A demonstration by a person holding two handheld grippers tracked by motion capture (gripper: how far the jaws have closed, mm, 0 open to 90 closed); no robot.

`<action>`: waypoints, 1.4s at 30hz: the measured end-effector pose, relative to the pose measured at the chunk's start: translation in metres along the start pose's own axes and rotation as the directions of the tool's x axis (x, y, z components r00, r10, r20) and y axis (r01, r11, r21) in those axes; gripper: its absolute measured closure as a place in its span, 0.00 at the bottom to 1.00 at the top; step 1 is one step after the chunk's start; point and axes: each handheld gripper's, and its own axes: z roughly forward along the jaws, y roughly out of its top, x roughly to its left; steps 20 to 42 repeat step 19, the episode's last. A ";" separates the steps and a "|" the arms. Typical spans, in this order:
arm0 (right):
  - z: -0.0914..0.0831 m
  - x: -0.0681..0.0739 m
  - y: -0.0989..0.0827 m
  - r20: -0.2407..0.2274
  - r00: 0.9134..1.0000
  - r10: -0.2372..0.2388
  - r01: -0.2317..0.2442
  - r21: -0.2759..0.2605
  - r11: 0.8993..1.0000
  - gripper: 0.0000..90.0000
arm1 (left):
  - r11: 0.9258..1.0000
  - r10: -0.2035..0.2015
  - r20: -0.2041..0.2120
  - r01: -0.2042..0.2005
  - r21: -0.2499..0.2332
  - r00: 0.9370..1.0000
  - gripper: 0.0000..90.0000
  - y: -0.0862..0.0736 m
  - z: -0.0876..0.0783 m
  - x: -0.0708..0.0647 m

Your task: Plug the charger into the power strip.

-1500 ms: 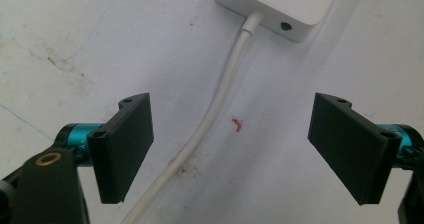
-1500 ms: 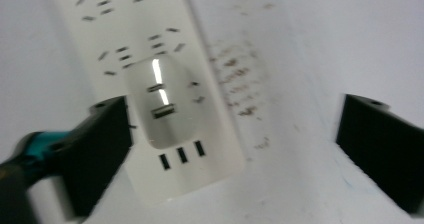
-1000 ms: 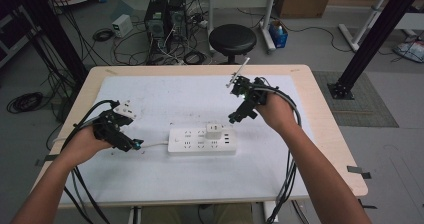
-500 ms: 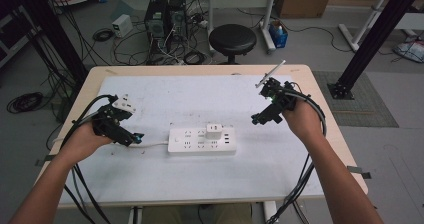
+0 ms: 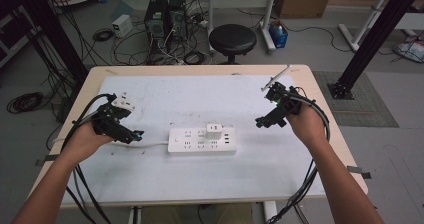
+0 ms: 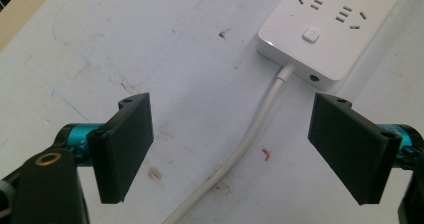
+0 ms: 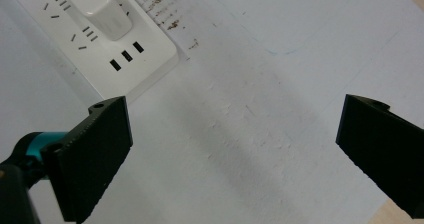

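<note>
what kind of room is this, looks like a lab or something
Probably a lab or workshop, not a home. Computer towers sit on the floor amid tangled cables, black metal frame posts flank the table, and a power strip lies on it.

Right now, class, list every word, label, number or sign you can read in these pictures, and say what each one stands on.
None can be read: no word, brand or number shows.
Power strip: sockets and a button, no lettering to be made out.
White adapter plugged into it: no legible label.
Marks on the table: stains and scratches, not writing.
</note>
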 end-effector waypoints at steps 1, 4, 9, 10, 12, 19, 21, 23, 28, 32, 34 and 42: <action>0.000 0.000 -0.001 0.003 1.000 0.007 -0.007 -0.001 1.000 0.01 | 1.000 -0.001 0.001 0.001 -0.002 1.000 0.20 0.000 0.000 0.000; 0.001 -0.001 -0.003 0.001 1.000 0.010 -0.010 -0.007 1.000 0.01 | 1.000 -0.001 -0.002 0.001 -0.003 1.000 0.20 0.000 0.000 0.000; 0.003 -0.002 -0.007 0.000 1.000 0.024 -0.024 -0.010 1.000 0.01 | 1.000 -0.002 -0.004 0.002 0.001 1.000 0.20 -0.001 0.001 -0.001; 0.003 -0.003 -0.010 -0.001 0.999 0.037 -0.037 -0.006 0.999 0.01 | 1.000 -0.004 -0.002 0.004 0.005 1.000 0.20 -0.001 0.002 -0.002; 0.003 -0.004 -0.012 -0.001 0.999 0.042 -0.042 -0.009 0.999 0.01 | 1.000 -0.006 -0.002 0.006 0.002 1.000 0.20 -0.002 0.002 -0.002; 0.001 -0.008 -0.022 0.002 0.997 0.081 -0.081 -0.030 0.996 0.01 | 1.000 -0.018 -0.011 0.018 -0.006 1.000 0.20 -0.004 0.004 0.000; 0.001 -0.008 -0.022 0.002 0.997 0.081 -0.081 -0.030 0.996 0.01 | 1.000 -0.018 -0.011 0.018 -0.006 1.000 0.20 -0.004 0.004 0.000; 0.001 -0.008 -0.022 0.002 0.997 0.081 -0.081 -0.030 0.996 0.01 | 1.000 -0.018 -0.011 0.018 -0.006 1.000 0.20 -0.004 0.004 0.000; 0.001 -0.008 -0.022 0.002 0.997 0.081 -0.081 -0.030 0.996 0.01 | 1.000 -0.018 -0.011 0.018 -0.006 1.000 0.20 -0.004 0.004 0.000; 0.001 -0.008 -0.022 0.002 0.997 0.081 -0.081 -0.030 0.996 0.01 | 1.000 -0.018 -0.011 0.018 -0.006 1.000 0.20 -0.004 0.004 0.000; 0.001 -0.008 -0.022 0.002 0.997 0.081 -0.081 -0.030 0.996 0.01 | 1.000 -0.018 -0.011 0.018 -0.006 1.000 0.20 -0.004 0.004 0.000; 0.001 -0.008 -0.022 0.002 0.997 0.081 -0.081 -0.030 0.996 0.01 | 1.000 -0.018 -0.011 0.018 -0.006 1.000 0.20 -0.004 0.004 0.000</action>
